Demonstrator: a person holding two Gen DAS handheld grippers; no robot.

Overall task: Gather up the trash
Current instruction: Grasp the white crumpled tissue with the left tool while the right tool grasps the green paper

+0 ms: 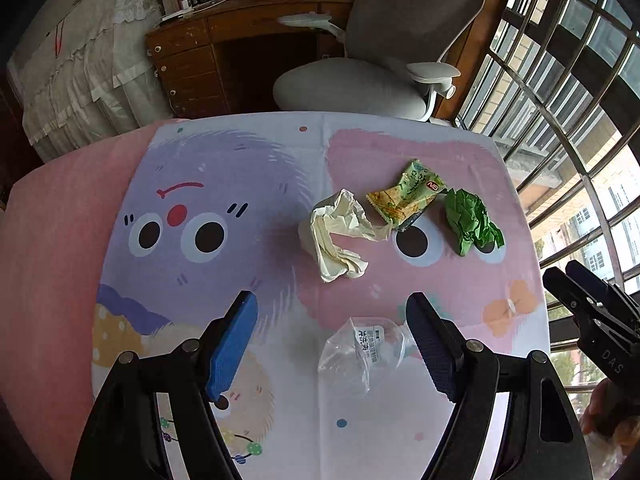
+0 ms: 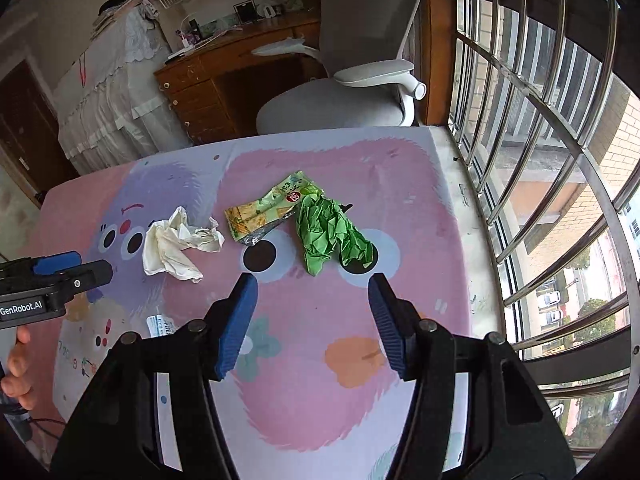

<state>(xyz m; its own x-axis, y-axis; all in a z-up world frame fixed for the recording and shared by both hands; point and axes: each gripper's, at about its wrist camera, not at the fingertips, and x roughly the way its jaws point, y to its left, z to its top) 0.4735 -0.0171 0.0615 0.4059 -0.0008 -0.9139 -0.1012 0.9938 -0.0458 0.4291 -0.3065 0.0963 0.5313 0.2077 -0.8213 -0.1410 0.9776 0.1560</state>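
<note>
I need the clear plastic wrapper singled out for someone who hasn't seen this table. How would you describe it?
Start at the cartoon-monster tablecloth. Three crumpled pieces sit in a row mid-table; the clear plastic wrapper lies apart from them, nearer the person, between the open left gripper fingers. It is the only see-through piece, with a small white printed label.

The left tongs (image 1: 332, 312) hang over the near part of the worktop (image 1: 60, 240), jaws spread wide with nothing between the blue pads. The right tongs (image 2: 312, 292) hover nearer the worktop's right edge, jaws likewise apart and empty. A hand (image 2: 18, 368) grips the left tongs' handle at the near left edge.
</note>
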